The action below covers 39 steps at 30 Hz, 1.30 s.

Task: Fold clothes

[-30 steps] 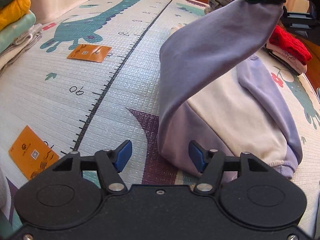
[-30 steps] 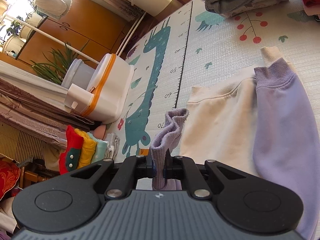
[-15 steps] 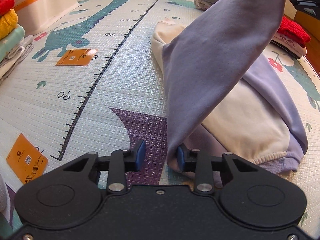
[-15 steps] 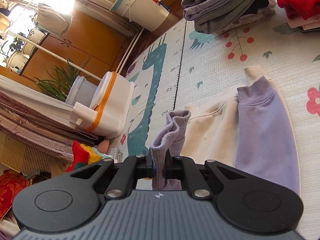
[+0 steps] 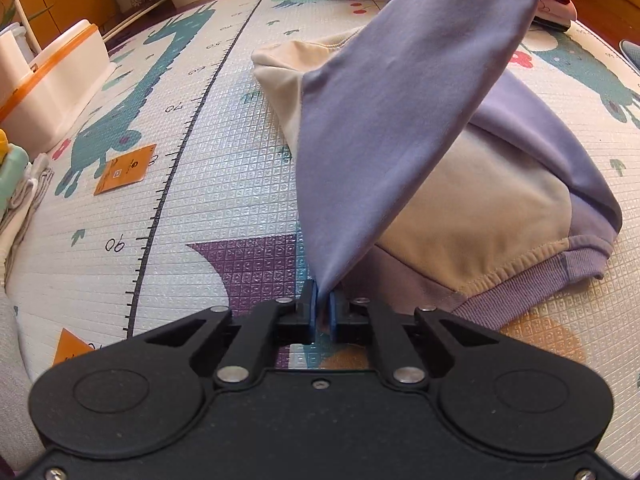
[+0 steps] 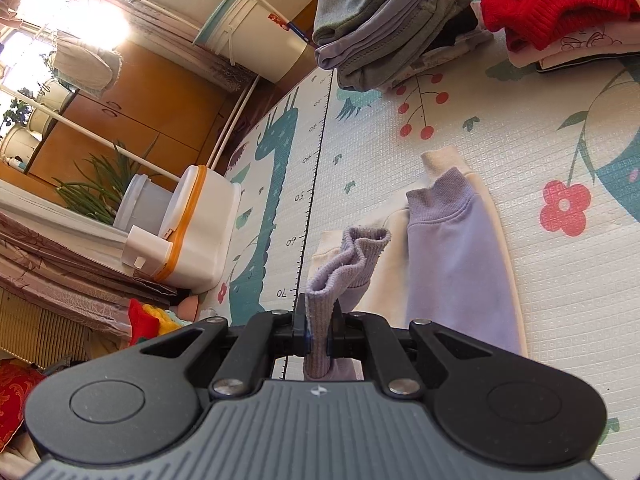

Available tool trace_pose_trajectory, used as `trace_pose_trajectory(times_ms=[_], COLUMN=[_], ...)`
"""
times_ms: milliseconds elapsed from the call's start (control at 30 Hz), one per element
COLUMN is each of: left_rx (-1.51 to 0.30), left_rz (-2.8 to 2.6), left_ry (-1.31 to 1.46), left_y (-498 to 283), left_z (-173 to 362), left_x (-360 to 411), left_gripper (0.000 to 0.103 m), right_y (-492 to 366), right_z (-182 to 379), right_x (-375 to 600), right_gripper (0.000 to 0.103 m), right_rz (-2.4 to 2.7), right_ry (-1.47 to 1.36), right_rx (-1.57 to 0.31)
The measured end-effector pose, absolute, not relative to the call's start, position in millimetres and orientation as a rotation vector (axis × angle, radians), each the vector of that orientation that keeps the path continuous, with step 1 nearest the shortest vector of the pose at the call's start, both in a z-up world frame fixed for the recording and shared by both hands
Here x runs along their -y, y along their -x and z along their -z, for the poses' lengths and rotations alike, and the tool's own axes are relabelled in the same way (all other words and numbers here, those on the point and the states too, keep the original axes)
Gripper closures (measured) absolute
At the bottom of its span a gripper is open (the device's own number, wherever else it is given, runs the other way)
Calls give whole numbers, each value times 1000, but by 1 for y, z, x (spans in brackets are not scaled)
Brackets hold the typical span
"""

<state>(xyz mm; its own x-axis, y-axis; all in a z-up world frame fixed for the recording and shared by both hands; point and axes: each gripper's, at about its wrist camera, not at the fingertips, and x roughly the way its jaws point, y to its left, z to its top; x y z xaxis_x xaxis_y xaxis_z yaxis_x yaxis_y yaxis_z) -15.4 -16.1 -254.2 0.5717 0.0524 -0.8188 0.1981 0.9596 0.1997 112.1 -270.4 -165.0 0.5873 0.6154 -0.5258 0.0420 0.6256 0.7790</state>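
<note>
My left hand-held gripper (image 5: 321,309) is clamped on the lilac sleeve (image 5: 400,120), which rises out of frame. My right hand-held gripper (image 6: 318,330) pinches its ribbed cuff (image 6: 348,258). The cream sweatshirt (image 5: 480,216) lies on the play mat (image 5: 224,200), partly hidden.

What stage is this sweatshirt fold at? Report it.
Done: one sleeve lies folded across the sweatshirt. In hand: the other sleeve, left gripper pinching its base, right gripper clamping its cuff. Left: laying it across, then folding the body.
</note>
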Motion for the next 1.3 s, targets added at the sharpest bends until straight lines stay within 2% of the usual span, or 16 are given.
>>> trace_pose_trajectory(times_ms=[200,267,333,467,500,533,633,767,1200,1267,1300], left_rx=[-974,-1015,-1025,-929,-911,-897,-857,-861,-907,-912,-897], left_rz=[98,167,244,263,238,210,136,73,128,137,146], left_ry=[-318,-245,-146,79,139,198,379,632,950,998,998], left_y=[16,13,7,-30,-44,-60,-105,-159,-223,-233,-233], left_z=[254,248,234,193,188,183,178,195,269,281,280], left_x=[20,12,0,-27,-33,-40,-64,-101,-124,-128,-127], left_gripper=[99,98,83,71,60,60,60,60,61,77,91], right_y=[-97,-92,-89,-89,-89,-90,-92,-95,-102,-104,-105], right_z=[185,196,208,217,216,216,213,211,221,221,221], right_x=[292,296,297,285,281,276,271,271,276,275,274], right_gripper=[94,94,94,93,93,93,93,93,93,93,93], right_rz=[-320,-284,-275,-320,-330,-340,-363,-393,-443,-454,-464], right_ry=[-846,-844,-838,-815,-802,-788,-779,-797,-851,-868,-875], right_rx=[-933,-962,-986,-1001,-1002,-1003,-997,-978,-969,-960,-956])
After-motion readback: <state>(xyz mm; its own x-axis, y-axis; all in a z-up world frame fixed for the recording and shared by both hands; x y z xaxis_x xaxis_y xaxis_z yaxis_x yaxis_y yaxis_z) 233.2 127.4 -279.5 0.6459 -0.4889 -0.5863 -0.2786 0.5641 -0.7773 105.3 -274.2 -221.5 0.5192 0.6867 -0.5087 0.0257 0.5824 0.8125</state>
